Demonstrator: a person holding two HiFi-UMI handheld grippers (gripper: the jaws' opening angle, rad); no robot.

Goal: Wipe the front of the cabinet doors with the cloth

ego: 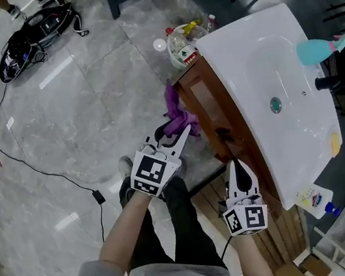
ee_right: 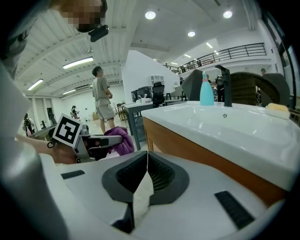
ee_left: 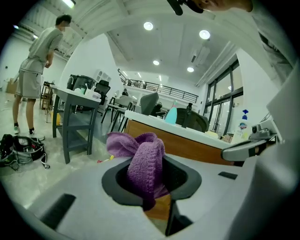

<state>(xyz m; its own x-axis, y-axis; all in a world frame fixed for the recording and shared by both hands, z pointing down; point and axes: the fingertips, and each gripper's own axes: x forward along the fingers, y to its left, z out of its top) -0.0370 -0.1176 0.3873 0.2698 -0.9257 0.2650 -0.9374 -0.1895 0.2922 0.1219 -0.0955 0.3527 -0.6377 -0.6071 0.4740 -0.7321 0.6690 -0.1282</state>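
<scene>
From the head view, the left gripper (ego: pixel 181 136) pinches a purple cloth (ego: pixel 178 114) right at the near corner of the wooden cabinet (ego: pixel 208 104); whether the cloth actually presses on the door front cannot be told. The right gripper (ego: pixel 234 167) points at the cabinet front further along, below the rim of the white sink (ego: pixel 257 53). A teal bottle (ego: pixel 315 49) and a black faucet (ego: pixel 330 81) stand at the sink's far edge. A labelled bottle (ego: pixel 314 197) lies past the sink's end, its print too small to read. Each gripper's cube carries black-and-white square markers and no lettering. In the left gripper view, the jaws of the left gripper (ee_left: pixel 149 185) are clamped on a fold of the cloth (ee_left: pixel 140 150), which bunches up above them, and the cabinet (ee_left: pixel 187 145) runs across behind it. A pump bottle (ee_left: pixel 242 126) shows at the right, its label unreadable, and a person (ee_left: pixel 35 70) stands at the far left. In the right gripper view, the right gripper (ee_right: pixel 146 155) has its jaws pressed together on nothing. The cloth (ee_right: pixel 120 140) hangs in the left gripper (ee_right: pixel 110 142) just beside the cabinet (ee_right: pixel 187 147).
</scene>
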